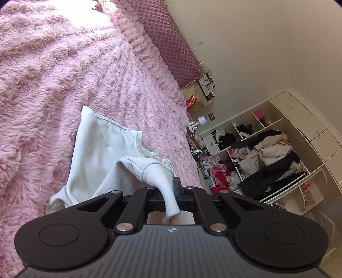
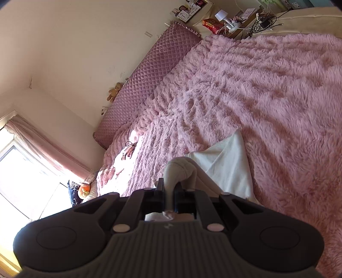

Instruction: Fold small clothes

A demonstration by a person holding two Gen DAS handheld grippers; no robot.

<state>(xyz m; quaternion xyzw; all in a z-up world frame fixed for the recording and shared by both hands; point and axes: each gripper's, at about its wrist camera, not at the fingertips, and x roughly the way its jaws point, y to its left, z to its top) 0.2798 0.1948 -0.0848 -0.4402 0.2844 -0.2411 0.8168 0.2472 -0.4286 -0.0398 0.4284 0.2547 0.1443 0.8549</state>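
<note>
A small white garment [image 1: 102, 147] hangs over the pink fluffy bedspread [image 1: 53, 85]. My left gripper [image 1: 168, 192] is shut on a ribbed white part of it, which bunches between the jaws and sticks out behind them. In the right wrist view the same white garment [image 2: 226, 164] drapes down to the bedspread [image 2: 267, 96]. My right gripper [image 2: 170, 192] is shut on another bunched part of it. Both grippers hold the cloth raised; its lower edge rests on the bed.
A quilted pink headboard [image 1: 168, 38] runs along the wall. Open white shelves [image 1: 267, 162] full of piled clothes stand beyond the bed. A bedside stand [image 2: 230, 19] holds a lamp, cables and a red bag. A window with a pink curtain [image 2: 32, 145] is left.
</note>
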